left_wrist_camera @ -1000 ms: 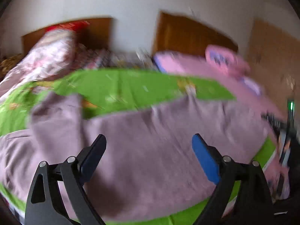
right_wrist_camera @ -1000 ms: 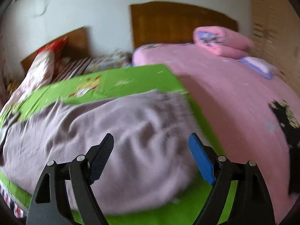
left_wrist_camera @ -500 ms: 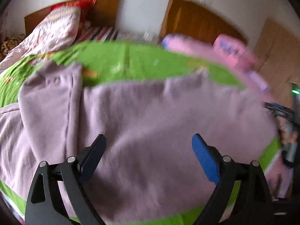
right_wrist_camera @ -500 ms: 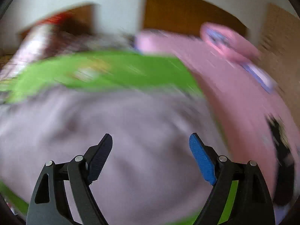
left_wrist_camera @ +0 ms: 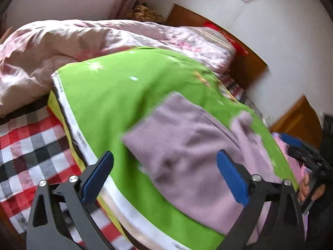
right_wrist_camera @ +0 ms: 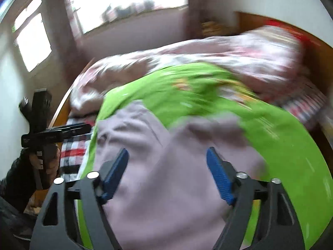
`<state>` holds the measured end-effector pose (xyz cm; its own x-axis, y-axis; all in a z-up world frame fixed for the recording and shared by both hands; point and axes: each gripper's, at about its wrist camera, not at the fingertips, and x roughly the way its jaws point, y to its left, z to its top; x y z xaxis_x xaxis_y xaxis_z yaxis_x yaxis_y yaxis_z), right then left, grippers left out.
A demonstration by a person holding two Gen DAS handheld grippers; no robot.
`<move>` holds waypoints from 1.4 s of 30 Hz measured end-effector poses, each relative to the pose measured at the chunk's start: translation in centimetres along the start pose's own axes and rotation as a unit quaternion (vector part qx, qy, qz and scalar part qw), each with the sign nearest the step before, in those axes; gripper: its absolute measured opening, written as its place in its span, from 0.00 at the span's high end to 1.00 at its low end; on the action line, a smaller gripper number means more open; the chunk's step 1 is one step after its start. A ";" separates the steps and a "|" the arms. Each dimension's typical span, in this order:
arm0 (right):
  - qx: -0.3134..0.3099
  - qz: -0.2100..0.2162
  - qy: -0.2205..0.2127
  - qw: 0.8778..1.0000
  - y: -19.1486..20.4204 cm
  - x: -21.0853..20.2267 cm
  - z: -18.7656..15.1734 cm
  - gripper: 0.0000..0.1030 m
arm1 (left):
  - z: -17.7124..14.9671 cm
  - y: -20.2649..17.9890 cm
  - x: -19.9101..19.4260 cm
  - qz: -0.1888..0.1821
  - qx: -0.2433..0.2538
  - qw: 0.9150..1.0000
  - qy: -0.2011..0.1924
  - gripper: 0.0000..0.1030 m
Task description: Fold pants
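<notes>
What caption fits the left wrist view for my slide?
Open left gripper above the leg end of mauve pants on a green blanket, checked sheet alongside.

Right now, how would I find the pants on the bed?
Find the bed with the crumpled pink floral quilt. A bright green blanket lies spread beside it. The pants lie flat on that green: plain dusty purple, with no pattern, unlike everything around them.

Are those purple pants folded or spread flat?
Partly folded: the pants lie on the green blanket with a layer doubled over, rumpled, no neat bundle.
</notes>
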<state>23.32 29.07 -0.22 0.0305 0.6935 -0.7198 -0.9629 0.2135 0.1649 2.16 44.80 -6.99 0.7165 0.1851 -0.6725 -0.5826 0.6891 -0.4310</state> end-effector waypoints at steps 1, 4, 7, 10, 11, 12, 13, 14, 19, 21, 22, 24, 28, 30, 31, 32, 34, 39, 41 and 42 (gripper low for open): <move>-0.009 0.014 0.012 1.000 0.3 2.4 1.6 0.41 | 0.7 0.8 0.7 0.005 -0.002 1.000 0.003 0.11; -0.048 0.046 0.054 0.996 2.2 9.4 5.5 0.45 | 2.0 1.4 3.0 0.033 0.015 0.999 0.017 0.19; -0.093 0.049 0.104 0.989 3.9 14.1 7.3 0.48 | 1.9 1.6 4.8 0.041 0.041 0.997 0.048 0.20; -0.120 0.051 0.142 0.981 4.2 16.4 7.1 0.65 | 1.1 1.6 5.7 0.042 0.059 0.996 0.057 0.21; -0.130 0.058 0.138 0.980 4.5 16.3 6.8 0.71 | 1.0 1.7 5.8 0.042 0.066 0.995 0.058 0.31; -0.136 0.058 0.134 0.980 5.0 16.1 6.7 0.74 | 0.9 1.7 5.8 0.044 0.076 0.995 0.057 0.39; -0.144 0.053 0.126 0.980 5.4 15.6 6.4 0.85 | 0.9 1.5 5.4 0.041 0.096 0.993 0.051 0.57; -0.152 0.041 0.115 0.981 5.7 15.1 6.2 0.86 | 0.9 1.2 5.0 0.049 0.108 0.992 0.046 0.81; -0.149 0.021 0.070 0.986 6.7 13.2 8.1 0.87 | 2.5 0.1 1.9 0.063 0.132 0.989 0.001 0.91; -0.146 0.001 0.086 0.986 6.8 15.0 8.3 0.87 | 3.0 0.2 2.6 0.087 0.128 0.988 0.006 0.91; -0.140 -0.006 0.101 0.985 6.6 16.2 7.9 0.86 | 3.0 0.5 3.6 0.105 0.123 0.987 0.014 0.92; -0.120 -0.003 0.106 0.987 6.1 17.3 7.4 0.83 | 2.6 1.5 5.5 0.123 0.104 0.986 0.045 0.92; -0.058 0.011 0.090 0.994 4.3 13.5 8.1 0.29 | 2.3 1.0 3.5 0.171 0.087 0.981 -0.002 0.53; -0.032 0.018 0.034 0.999 2.5 8.3 7.9 0.27 | 2.1 -0.6 0.9 0.173 0.093 0.979 -0.053 0.22; -0.014 0.013 0.018 1.000 1.2 6.1 7.4 0.27 | 1.9 -2.0 -0.6 0.146 0.102 0.981 -0.075 0.19; 0.013 0.001 0.004 1.000 -0.6 3.6 6.5 0.27 | 1.5 -3.1 -1.4 0.122 0.111 0.983 -0.080 0.14; 0.070 -0.021 -0.010 0.997 -4.4 -0.1 3.7 0.27 | 0.2 -6.5 -2.1 0.039 0.151 0.986 -0.067 0.05; 0.221 -0.046 0.017 0.974 -11.8 -3.6 -5.3 0.37 | -2.4 -11.3 0.5 -0.048 0.208 0.977 -0.003 0.03; 0.260 -0.030 0.027 0.965 -12.6 -3.2 -7.9 0.40 | -2.6 -11.3 2.6 -0.033 0.202 0.978 0.029 0.03; 0.270 -0.015 0.029 0.962 -12.6 -2.9 -8.5 0.41 | -2.6 -10.6 4.0 -0.030 0.184 0.981 0.055 0.03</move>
<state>33.05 18.57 -5.95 0.0265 0.6449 -0.7638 -0.6814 0.5707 0.4583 10.19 36.38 -6.64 0.6883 0.0730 -0.7217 -0.3474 0.9066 -0.2395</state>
